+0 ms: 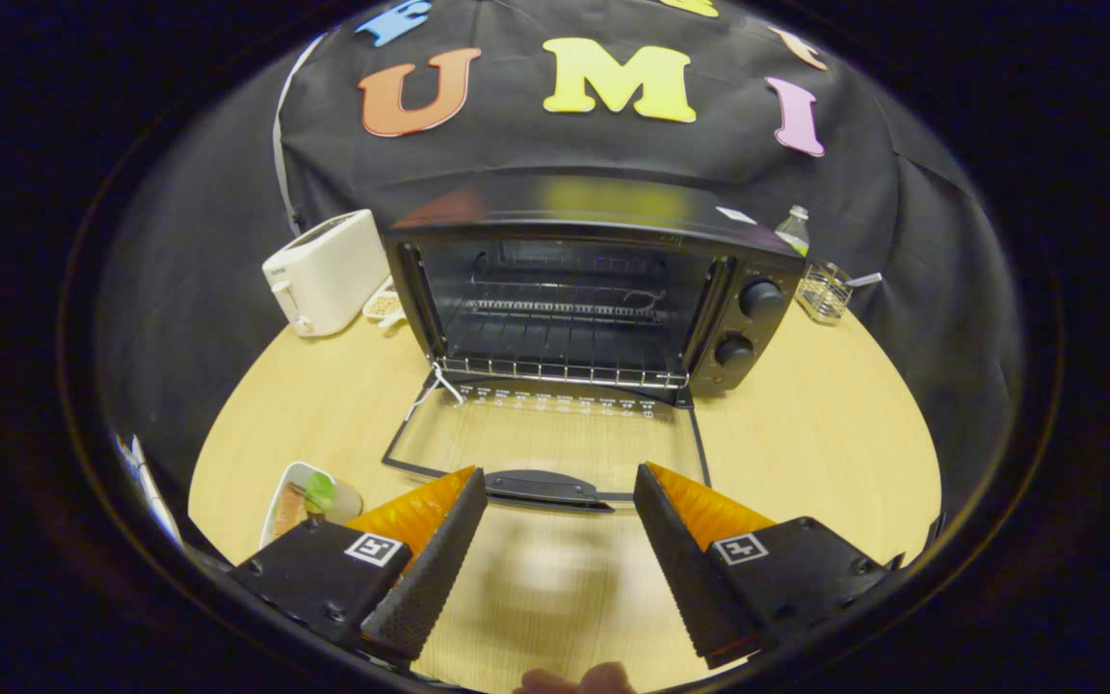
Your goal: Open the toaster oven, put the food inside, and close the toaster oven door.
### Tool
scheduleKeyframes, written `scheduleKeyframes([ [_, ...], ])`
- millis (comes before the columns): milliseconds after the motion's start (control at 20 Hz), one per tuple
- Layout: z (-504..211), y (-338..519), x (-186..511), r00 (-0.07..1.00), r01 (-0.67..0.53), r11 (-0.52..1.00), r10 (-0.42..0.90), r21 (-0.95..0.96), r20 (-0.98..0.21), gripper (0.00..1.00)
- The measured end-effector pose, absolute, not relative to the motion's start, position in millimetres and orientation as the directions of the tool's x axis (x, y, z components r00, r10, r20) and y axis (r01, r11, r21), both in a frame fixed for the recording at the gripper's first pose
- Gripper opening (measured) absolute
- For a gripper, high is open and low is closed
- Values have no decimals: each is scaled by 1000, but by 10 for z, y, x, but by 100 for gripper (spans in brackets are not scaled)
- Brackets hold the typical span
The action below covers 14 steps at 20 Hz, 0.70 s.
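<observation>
Nearest the camera, well short of the toaster oven (586, 289), the tool (560, 492) hangs over the bench (825, 434) with its fingers spread wide and nothing between them. At the lowest part of the view a bit of the person's hand (579, 678) shows.

Just ahead of the fingertips lies the oven's glass door (555, 439), folded all the way down flat on the bench, its dark handle (547, 487) sitting in the gap between the fingertips and slightly beyond them. So the opening step looks done and the loading step not yet begun.

The food sits on a small white plate (287, 487) off to the left of the lowered door, beside the tool's left finger; a green piece and a brownish piece show, but what they are is too small to tell.

Risks from here, as a judgement: reaching sideways for the plate with the fingers this low could knock the door handle or drag across the glass. Soft food may slip or crush if pinched unevenly. Carrying it in, the tool must clear the wire rack (565, 371) at the oven's mouth, or the food could catch on its front bar and drop onto the door.

Beyond the oven's left side stands a white toaster (324, 272); beyond its right side, a wire basket (823, 291) and a bottle (793, 229).
</observation>
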<state>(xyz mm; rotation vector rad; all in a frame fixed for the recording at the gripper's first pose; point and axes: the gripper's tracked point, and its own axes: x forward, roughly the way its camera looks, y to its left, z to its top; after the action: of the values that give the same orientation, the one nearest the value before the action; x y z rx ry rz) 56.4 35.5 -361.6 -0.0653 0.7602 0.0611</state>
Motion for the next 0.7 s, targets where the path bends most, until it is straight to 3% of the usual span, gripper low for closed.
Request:
scheduleKeyframes([
  [250,-3107,557,372,749,-225,974,193,30,-633,100],
  [450,-3012,747,105,675,-290,949,294,123,-676,100],
  [700,-3108,1053,-92,578,-289,922,383,258,-721,100],
])
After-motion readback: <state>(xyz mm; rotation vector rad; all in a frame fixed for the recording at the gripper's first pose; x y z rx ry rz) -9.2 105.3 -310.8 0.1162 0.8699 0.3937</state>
